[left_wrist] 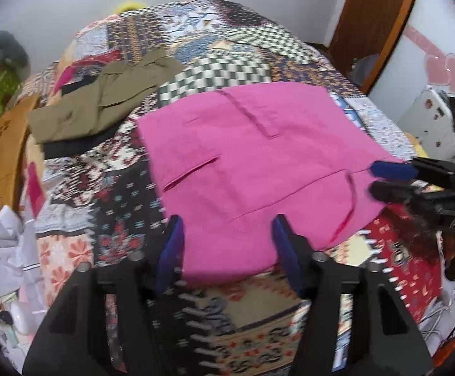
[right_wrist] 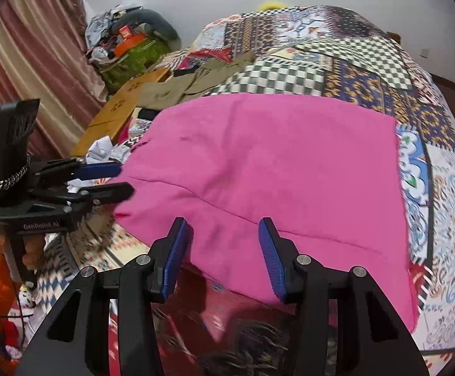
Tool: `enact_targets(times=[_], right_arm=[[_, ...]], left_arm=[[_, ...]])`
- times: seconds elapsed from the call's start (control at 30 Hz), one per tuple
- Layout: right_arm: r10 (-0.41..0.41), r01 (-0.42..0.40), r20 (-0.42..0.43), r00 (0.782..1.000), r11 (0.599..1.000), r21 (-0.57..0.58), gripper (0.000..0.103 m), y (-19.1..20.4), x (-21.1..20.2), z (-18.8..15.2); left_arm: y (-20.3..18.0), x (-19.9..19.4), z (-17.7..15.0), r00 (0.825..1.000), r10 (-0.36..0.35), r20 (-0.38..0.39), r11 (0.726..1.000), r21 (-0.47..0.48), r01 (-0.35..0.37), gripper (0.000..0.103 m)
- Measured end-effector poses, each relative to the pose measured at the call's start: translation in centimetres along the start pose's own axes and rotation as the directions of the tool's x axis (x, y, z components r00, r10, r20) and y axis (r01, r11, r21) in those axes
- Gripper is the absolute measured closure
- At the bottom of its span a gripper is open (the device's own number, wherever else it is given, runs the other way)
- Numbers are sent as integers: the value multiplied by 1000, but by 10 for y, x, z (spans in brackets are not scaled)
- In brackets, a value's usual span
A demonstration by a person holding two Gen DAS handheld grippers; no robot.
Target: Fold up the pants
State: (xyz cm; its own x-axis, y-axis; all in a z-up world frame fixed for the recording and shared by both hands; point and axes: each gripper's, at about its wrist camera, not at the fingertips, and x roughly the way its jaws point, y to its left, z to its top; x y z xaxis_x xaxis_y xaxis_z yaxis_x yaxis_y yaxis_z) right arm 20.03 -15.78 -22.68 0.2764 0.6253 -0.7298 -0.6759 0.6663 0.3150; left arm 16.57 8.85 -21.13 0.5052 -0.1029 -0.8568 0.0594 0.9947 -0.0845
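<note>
Pink pants [left_wrist: 252,169] lying flat on the patchwork bed [left_wrist: 221,338], already doubled into a broad rectangle, pocket slit and belt loop showing on top. Left gripper [left_wrist: 227,250] spread wide, hovering over the near edge of the cloth, nothing between its blue pads. Right gripper [right_wrist: 224,257] likewise spread wide and empty, above the near hem toward the right; seen side-on from the left view, poised just beside the right corner. Soft, light, limp cloth by the look of it: likely to sag and crease when lifted, not slippery, no risk of breakage. Best taken at the two near corners, pinching all layers together so that the lower layer does not slide off, then carried far across to the opposite edge. Olive garment [left_wrist: 102,100] lying folded, well apart at far left.
</note>
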Motion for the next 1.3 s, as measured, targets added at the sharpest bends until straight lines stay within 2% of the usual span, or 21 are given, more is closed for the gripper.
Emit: enact_targets(times=[0.17,0.47,0.77,0.87,0.97,1.1,1.3], right_arm=[[-44,42,21,999,997,66,60,-25,-20,-13],[-122,118,27,992,986,121,60,-47,-44,-34],[-150,147,6,989,974,175,59,-68,-58,-45],[-168,167,-10,986,970,174,59,-70,-63,-42],[-174,173,-5,985,969,178,59,-74,-70,-37],[-193,182,42,980,967,180,59,-82,-82,-20],[-216,198,101,971,967,161,50,-90,-84,11]], left_arm=[[14,-1,-6,1000,-21,2,999,-39,21,31],[13,-3,-10,1000,-11,23,999,-53,12,30],[14,-8,-10,1000,-6,27,998,-65,7,30],[19,-15,-8,999,-5,33,996,-86,8,31],[25,-25,0,997,45,62,996,-81,-40,31],[45,-25,24,991,110,77,989,-107,-102,31],[72,-9,62,989,121,81,978,-179,-105,31]])
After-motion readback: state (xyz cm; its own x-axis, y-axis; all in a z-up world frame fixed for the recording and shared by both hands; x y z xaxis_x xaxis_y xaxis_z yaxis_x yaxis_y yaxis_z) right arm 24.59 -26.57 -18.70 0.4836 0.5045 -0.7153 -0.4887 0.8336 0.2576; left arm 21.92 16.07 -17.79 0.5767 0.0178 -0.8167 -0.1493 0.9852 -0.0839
